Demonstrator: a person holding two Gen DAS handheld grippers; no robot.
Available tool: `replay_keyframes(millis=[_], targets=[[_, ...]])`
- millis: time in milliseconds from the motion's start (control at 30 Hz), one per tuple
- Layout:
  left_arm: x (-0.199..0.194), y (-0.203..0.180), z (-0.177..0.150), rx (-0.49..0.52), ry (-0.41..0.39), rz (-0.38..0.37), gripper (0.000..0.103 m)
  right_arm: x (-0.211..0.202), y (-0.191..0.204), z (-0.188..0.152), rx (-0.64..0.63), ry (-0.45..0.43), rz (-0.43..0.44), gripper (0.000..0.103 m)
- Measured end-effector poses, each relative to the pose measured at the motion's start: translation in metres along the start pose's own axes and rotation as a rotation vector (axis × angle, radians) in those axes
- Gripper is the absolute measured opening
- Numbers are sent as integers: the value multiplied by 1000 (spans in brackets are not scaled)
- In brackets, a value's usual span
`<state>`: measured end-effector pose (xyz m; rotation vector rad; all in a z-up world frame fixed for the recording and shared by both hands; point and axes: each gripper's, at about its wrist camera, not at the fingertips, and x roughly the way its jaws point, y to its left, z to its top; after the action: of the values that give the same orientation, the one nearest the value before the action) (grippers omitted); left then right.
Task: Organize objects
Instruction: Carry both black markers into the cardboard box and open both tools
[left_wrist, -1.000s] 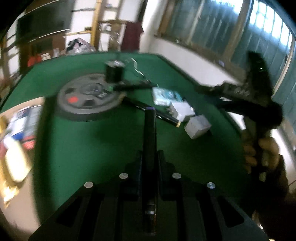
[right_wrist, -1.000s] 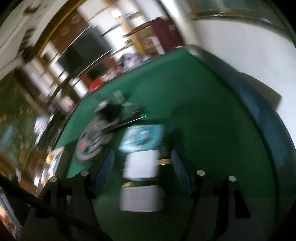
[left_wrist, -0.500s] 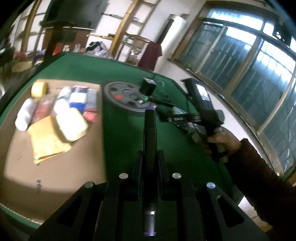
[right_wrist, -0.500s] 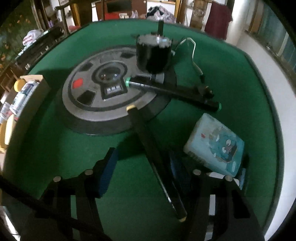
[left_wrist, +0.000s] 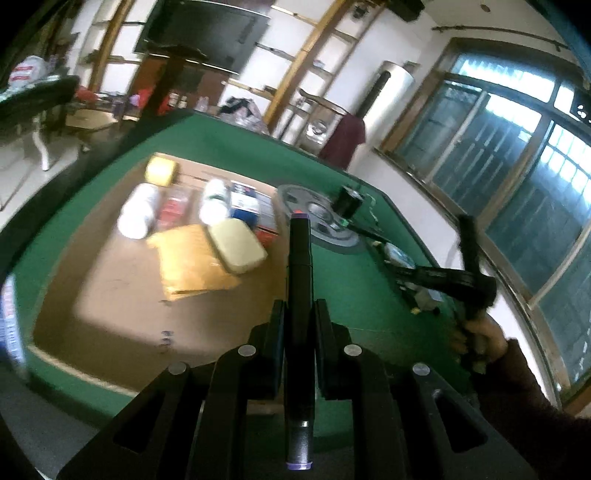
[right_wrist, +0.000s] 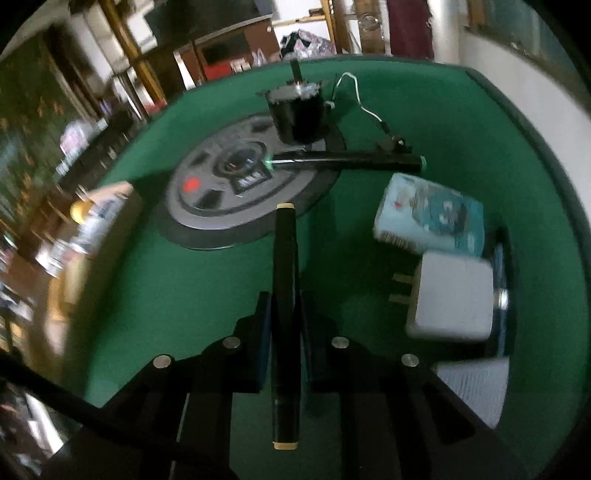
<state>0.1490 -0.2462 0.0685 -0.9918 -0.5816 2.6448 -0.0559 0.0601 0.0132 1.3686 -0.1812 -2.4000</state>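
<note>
Two markers are pinched now, one in each pair of fingers. The left gripper (left_wrist: 297, 325) is pressed on a purple-capped marker (left_wrist: 300, 266), pointing forward between the fingers; beyond its tip and to the left lies a cardboard tray (left_wrist: 122, 295) with bottles and packets. The right gripper (right_wrist: 282, 317) has just been closing, and its fingers now clamp a yellow-capped marker (right_wrist: 284, 258) near the middle. Ahead of it are a grey weight plate (right_wrist: 221, 199) and a green-capped marker (right_wrist: 347, 160), and to the right a white charger (right_wrist: 452, 299), all on the green worktop (right_wrist: 443, 122). I judge the markers light, stiff and smooth, so a mid-barrel hold seems best against slipping or pivoting
</note>
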Motion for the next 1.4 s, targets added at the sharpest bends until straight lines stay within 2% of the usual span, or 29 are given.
replay_keyframes(millis=[133,400,500,800,1033,1167,1200,1233,1300,1400], targets=[[-11,19,7,-15,-2,74,12,-24,14,-9,64,-28,150,12],[4,70,35,-21,86,276,12,-21,106,-4,26,8,359,12],[19,87,42,-32,135,326,12,-7,147,-6,-10,47,407,12],[68,112,50,-48,246,420,12,54,234,-24,-76,182,428,13],[50,117,48,-101,184,362,12,78,266,-31,-116,247,442,13],[15,111,46,-119,89,318,14,87,279,-36,-145,277,449,13],[6,112,45,-130,61,315,19,89,282,-38,-148,288,455,13],[-3,112,44,-142,37,315,30,91,283,-39,-150,297,459,13],[-18,115,40,-171,-10,319,45,98,290,-42,-155,318,465,13],[-34,120,34,-190,-57,334,47,105,299,-43,-174,317,439,13]])
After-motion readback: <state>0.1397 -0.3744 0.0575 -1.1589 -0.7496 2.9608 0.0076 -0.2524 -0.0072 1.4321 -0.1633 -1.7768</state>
